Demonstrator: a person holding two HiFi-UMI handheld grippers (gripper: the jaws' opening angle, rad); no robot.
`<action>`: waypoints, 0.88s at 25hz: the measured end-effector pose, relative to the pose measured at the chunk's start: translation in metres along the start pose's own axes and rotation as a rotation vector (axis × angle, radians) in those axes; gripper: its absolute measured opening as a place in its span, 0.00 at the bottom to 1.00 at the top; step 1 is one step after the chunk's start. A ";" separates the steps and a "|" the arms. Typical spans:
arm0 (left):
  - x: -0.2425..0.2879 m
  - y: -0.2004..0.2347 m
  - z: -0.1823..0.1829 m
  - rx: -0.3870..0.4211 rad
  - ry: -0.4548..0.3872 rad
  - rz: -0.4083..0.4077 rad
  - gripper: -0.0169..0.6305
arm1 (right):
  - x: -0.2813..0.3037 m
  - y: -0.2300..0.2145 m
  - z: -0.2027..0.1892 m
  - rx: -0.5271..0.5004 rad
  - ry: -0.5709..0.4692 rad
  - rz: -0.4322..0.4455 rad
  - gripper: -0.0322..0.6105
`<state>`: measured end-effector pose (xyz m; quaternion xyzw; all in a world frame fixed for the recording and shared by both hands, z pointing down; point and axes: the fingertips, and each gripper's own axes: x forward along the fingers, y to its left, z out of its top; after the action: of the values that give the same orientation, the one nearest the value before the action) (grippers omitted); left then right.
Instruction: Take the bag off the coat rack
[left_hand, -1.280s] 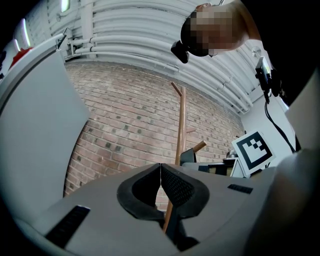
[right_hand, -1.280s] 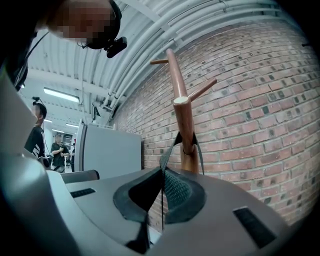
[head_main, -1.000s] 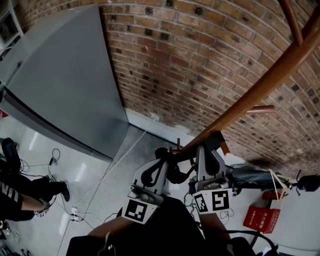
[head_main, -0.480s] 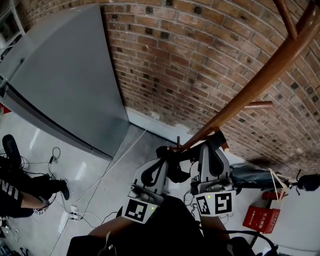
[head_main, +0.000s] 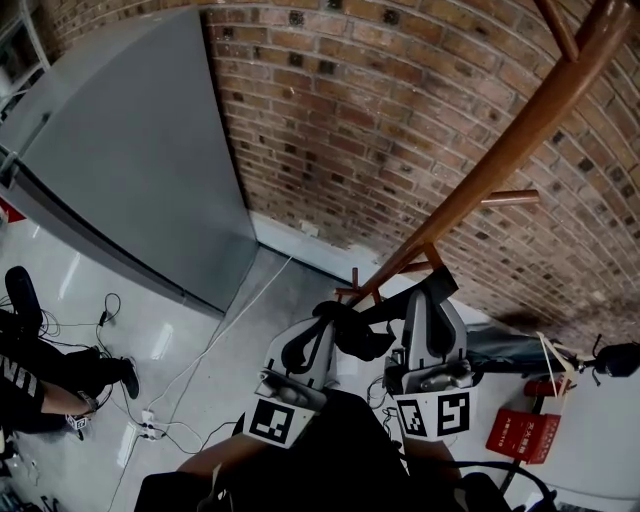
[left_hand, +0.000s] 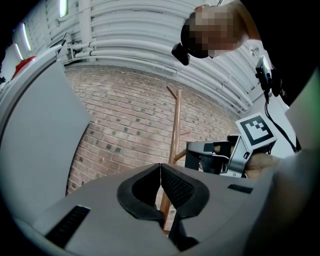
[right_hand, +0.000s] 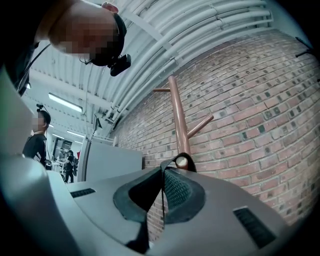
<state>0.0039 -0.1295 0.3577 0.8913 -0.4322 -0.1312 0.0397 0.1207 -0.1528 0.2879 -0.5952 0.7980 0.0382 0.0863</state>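
Right tongs (right_hand: 162, 169) clamp the bag strap (right_hand: 170, 161), looped over a low peg (right_hand: 182, 162) of the wooden coat rack (right_hand: 176, 110). Left tongs (left_hand: 160, 168) are pressed together, empty. Lifting it off the peg remains undone, and the bag's body is unseen.

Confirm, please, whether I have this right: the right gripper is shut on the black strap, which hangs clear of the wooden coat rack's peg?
Not quite: the strap is looped over the peg, not clear of it, as the right gripper view shows. The right gripper is indeed shut on it.
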 end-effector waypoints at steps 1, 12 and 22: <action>0.000 -0.001 0.001 -0.002 -0.001 -0.003 0.05 | -0.002 -0.001 0.002 0.000 -0.004 -0.004 0.08; -0.001 -0.022 0.000 -0.009 -0.002 -0.062 0.05 | -0.031 -0.003 0.009 0.025 -0.013 -0.053 0.08; 0.008 -0.037 -0.002 -0.007 0.010 -0.132 0.05 | -0.048 -0.003 0.008 0.020 -0.012 -0.087 0.08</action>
<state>0.0375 -0.1133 0.3516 0.9184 -0.3717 -0.1306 0.0364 0.1375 -0.1068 0.2889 -0.6282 0.7712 0.0303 0.0986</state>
